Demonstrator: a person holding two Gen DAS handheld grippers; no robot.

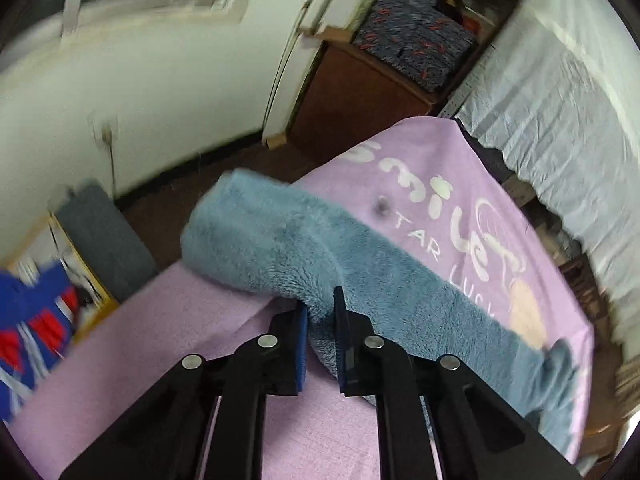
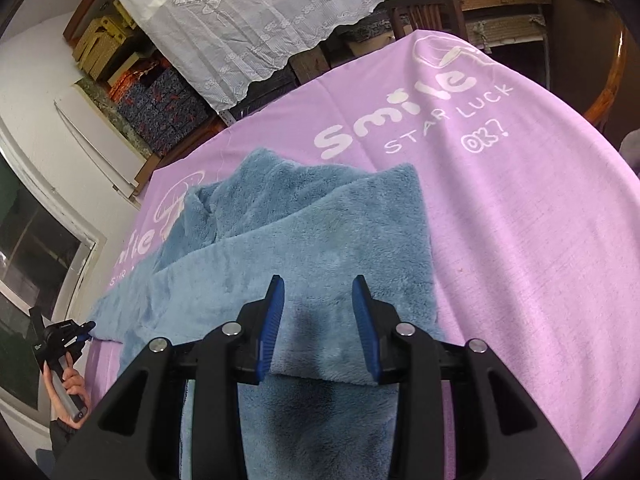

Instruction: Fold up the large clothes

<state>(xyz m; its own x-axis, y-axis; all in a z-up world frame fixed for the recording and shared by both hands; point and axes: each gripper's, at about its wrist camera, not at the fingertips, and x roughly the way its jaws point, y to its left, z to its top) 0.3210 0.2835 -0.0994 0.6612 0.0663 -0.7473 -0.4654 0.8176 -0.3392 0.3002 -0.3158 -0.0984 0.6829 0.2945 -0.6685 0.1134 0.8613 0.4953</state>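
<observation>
Left claw (image 1: 320, 320) pinches a fluffy blue garment (image 2: 304, 240) lying on the pink sheet (image 2: 520, 220), while the right claw (image 2: 318, 308) hovers spread above it; I'd lift slowly, keeping the fold edge straight.

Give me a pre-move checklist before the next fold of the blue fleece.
1. Left gripper holding the fleece: ok, fabric sits between its fingers.
2. Right gripper holding fleece: not ok, fingers stand open above it.
3. Right side panel folded over: ok, a doubled layer lies flat on the garment.
4. Sleeve laid flat: not ok, it is raised and bunched by the left gripper.
5. Fleece fully on the purple cloth: cannot tell, the near hem is hidden behind the grippers.
6. Room on the cloth to the right: ok, bare there.
</observation>
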